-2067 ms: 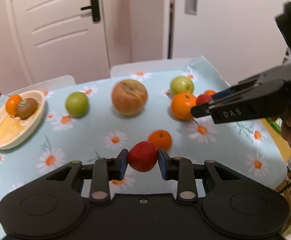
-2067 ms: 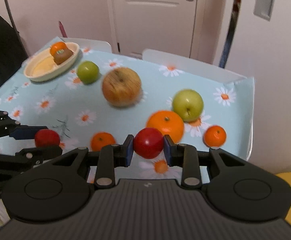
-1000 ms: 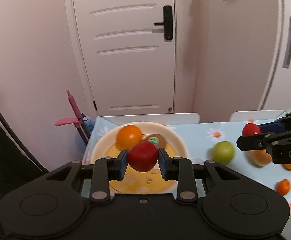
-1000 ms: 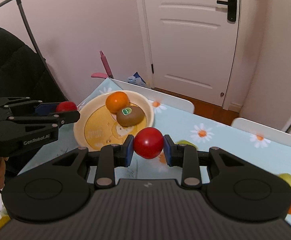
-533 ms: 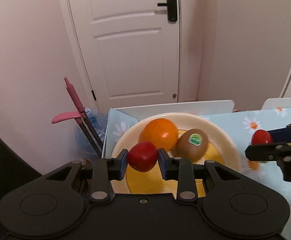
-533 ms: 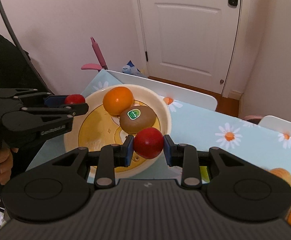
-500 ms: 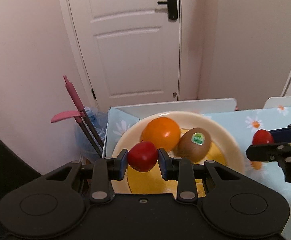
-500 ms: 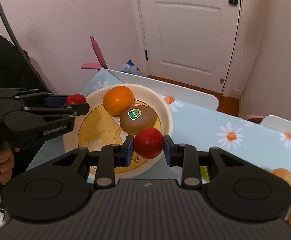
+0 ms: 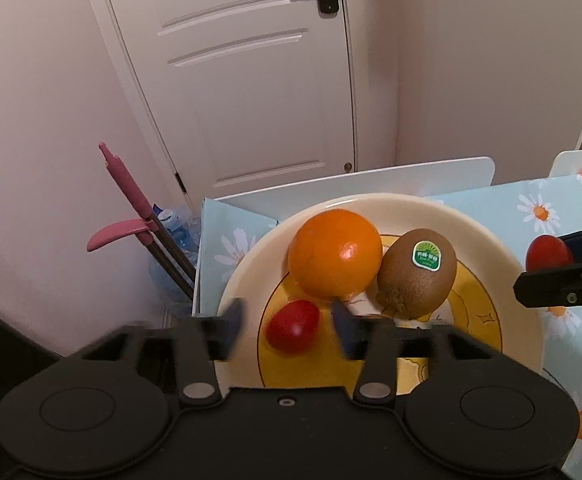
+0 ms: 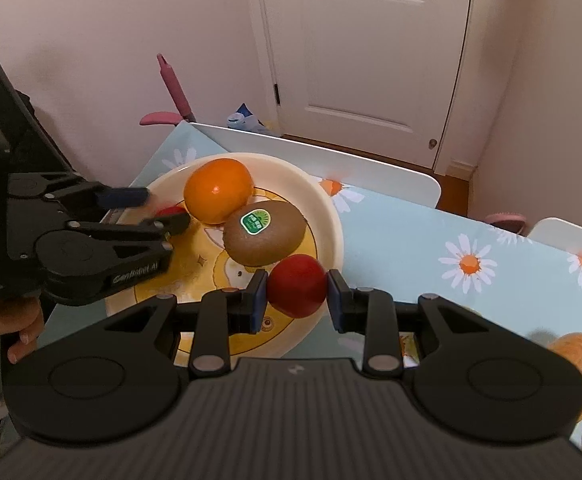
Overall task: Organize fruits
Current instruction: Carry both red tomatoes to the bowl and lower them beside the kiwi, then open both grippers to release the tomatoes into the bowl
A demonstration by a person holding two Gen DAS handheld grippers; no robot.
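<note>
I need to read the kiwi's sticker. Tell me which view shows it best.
The left wrist view: the kiwi sits large, unobstructed, sticker facing the lens. In the right wrist view it is smaller, and the red fruit in the right gripper covers its lower edge.

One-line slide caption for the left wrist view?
Left gripper, jaws just opened, leaves a red fruit in the plate beside orange and kiwi.

A glossy glazed bowl [image 10: 333, 216] is seen. The kiwi [image 10: 267, 236] is matt and fuzzy, its sticker [image 10: 255, 221] shiny; the orange [image 10: 218, 190] is dimpled and glossy.
</note>
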